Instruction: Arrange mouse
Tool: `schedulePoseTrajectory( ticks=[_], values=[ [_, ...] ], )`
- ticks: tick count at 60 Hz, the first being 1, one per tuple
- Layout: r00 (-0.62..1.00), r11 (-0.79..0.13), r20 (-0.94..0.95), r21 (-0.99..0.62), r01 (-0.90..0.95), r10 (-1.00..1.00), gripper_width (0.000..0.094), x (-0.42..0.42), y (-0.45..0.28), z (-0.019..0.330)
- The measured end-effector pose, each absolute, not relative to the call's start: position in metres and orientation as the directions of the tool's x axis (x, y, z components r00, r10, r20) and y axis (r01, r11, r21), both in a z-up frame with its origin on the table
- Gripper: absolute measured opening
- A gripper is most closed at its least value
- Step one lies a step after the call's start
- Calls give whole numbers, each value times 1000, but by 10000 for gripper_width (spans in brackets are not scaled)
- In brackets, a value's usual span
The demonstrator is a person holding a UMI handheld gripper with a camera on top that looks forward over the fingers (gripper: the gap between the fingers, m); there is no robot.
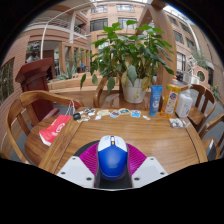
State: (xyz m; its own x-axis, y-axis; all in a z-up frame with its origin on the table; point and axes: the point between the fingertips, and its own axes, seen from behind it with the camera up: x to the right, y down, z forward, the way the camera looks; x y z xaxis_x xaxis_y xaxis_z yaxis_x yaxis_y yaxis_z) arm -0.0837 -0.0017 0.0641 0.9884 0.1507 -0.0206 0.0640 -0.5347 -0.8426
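Between the fingers (112, 172), a blue mouse (112, 158) sits clamped by both pink pads over the near edge of the wooden counter (150, 140); a potted plant (130, 62) stands far beyond.

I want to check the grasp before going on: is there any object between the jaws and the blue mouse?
Nothing visible does. The blue mouse already sits between the gripper jaws, on the pink mat on the wooden table. Whether the pads press on its sides cannot be told.

Round wooden table (150, 140), potted plant (128, 60), red book (54, 129), blue carton (156, 98), wooden chairs (22, 115).
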Motion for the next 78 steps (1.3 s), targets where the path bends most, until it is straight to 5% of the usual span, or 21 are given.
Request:
schedulePoseTrajectory(
  ticks=[8,22,25,30,55,78],
  values=[
    [988,-593,-9,-800,87,156,401,-101,-14,14],
    [986,-651,-12,-752,100,165,531,-107,-24,-10],
    [988,-655,-5,-749,100,156,613,-105,-27,-5],
    [990,-637,-10,-766,83,140,875,-105,-36,17],
    [997,-506,34,-860,64,69,852,-88,-142,166],
    [996,-509,68,-856,90,62,854,-83,-224,184]
  ],
)
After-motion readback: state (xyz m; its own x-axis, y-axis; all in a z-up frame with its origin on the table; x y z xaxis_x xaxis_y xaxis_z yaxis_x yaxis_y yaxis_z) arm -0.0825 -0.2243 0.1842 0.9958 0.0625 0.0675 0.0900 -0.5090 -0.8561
